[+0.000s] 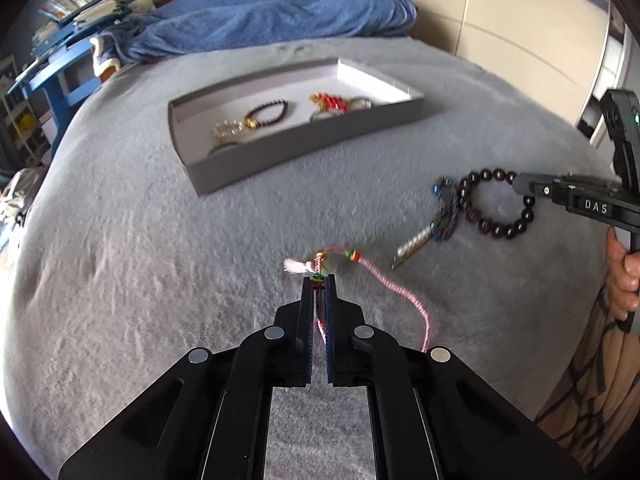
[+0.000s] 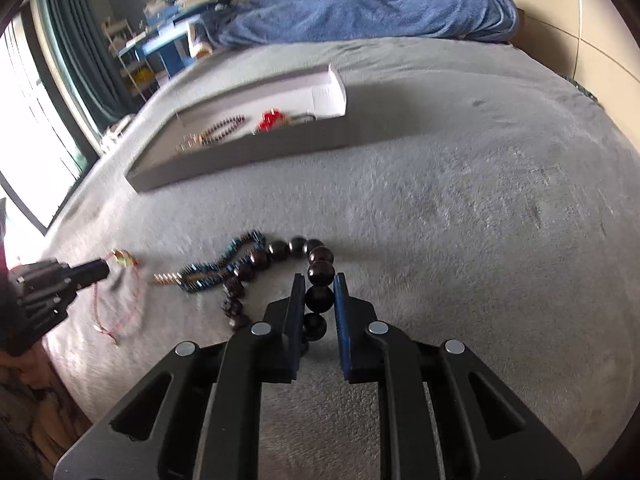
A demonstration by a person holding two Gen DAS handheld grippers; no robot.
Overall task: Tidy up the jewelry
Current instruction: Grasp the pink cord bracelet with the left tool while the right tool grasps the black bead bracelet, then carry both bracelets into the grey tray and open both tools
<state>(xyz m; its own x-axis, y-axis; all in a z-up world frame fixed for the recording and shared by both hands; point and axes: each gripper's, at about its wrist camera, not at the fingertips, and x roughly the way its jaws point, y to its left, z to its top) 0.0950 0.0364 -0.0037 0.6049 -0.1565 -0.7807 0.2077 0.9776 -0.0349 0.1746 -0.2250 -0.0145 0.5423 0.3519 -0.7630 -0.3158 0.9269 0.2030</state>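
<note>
My left gripper [image 1: 319, 279] is shut on a pink braided cord bracelet [image 1: 404, 294] with small gold and coloured beads, low over the grey blanket; it also shows in the right wrist view [image 2: 120, 300]. My right gripper [image 2: 319, 278] is shut on a dark wooden bead bracelet [image 2: 320, 272], also seen in the left wrist view [image 1: 494, 204]. A blue beaded strand with a pearl end [image 1: 442, 210] lies beside it. A grey tray [image 1: 296, 142] farther back holds a dark bead bracelet [image 1: 268, 112], a red-and-gold piece [image 1: 330, 102] and other jewelry.
The grey blanket [image 1: 160, 280] covers the bed. A blue pillow [image 1: 280, 12] lies behind the tray. Blue shelves with books [image 1: 68, 12] stand at the far left. A window with curtains [image 2: 36, 100] is at the left in the right wrist view.
</note>
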